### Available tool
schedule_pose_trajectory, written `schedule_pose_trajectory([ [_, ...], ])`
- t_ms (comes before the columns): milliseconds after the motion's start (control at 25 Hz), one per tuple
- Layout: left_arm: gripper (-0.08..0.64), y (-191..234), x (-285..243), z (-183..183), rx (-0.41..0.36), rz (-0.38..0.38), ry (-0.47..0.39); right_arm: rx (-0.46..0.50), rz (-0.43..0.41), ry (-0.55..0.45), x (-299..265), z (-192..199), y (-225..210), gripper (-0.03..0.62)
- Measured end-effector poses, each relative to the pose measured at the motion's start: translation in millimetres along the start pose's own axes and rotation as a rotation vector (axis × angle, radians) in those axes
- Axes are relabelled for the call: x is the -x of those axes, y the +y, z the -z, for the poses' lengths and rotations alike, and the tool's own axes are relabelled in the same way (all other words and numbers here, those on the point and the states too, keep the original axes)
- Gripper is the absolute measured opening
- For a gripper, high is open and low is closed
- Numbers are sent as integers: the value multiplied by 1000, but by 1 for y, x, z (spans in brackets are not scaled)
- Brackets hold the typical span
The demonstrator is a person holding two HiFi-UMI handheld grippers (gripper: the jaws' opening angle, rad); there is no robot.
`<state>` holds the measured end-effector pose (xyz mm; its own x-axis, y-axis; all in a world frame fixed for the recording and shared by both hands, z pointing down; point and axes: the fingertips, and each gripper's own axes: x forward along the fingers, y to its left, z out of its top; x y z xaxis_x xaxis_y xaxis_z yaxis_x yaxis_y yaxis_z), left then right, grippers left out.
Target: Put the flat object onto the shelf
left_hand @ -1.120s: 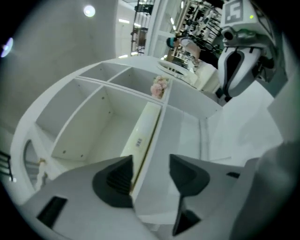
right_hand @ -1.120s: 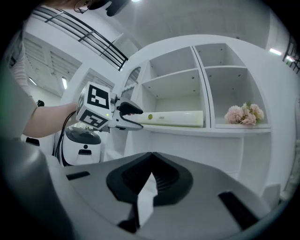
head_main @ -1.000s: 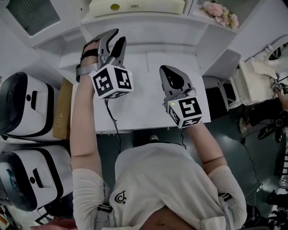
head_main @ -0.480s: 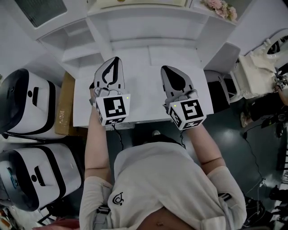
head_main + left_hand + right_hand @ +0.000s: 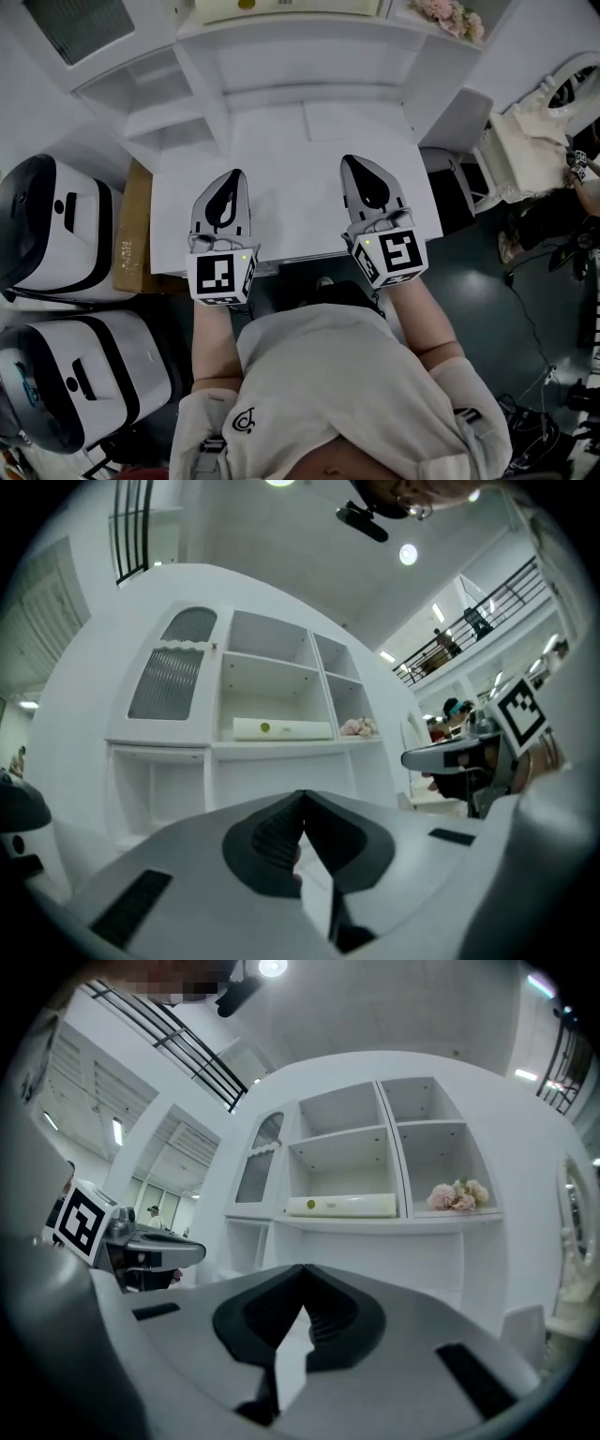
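bearing illegible print: flat object (image 5: 342, 1206)

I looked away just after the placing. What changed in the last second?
The left gripper drew back from the shelf toward the person, and its jaws closed on nothing. The right gripper barely moved and stayed shut. The flat object stayed on the shelf.

Grippers: two, the left gripper (image 5: 232, 178) and the right gripper (image 5: 352, 164).
Marker cubes (image 5: 220, 277): two, one per gripper.
White shelf unit (image 5: 309, 56): one.
Cream flat object (image 5: 342, 1206): one.
Pink flower bunch (image 5: 459, 1196): one.
White table (image 5: 291, 211): one.
White-and-black machines (image 5: 47, 230): two.
Brown cardboard box (image 5: 134, 230): one.
Person (image 5: 347, 394): one.
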<state>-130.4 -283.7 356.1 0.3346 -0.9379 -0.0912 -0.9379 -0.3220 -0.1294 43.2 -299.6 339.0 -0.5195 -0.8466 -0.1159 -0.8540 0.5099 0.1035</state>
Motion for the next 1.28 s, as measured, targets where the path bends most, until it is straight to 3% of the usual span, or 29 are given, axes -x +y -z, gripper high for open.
schedule_pose_trajectory([
  [120,12,-3,1,-4,52,55,-22,20,-33,7,1,1,5,6],
  [360,12,1,-2,-3,-5,28,-2,57,-55,2,1,-1,11,6],
  [1280,12,8,-4,-10,-19,-1,7,76,-55,-28,-8,-2,17,6],
])
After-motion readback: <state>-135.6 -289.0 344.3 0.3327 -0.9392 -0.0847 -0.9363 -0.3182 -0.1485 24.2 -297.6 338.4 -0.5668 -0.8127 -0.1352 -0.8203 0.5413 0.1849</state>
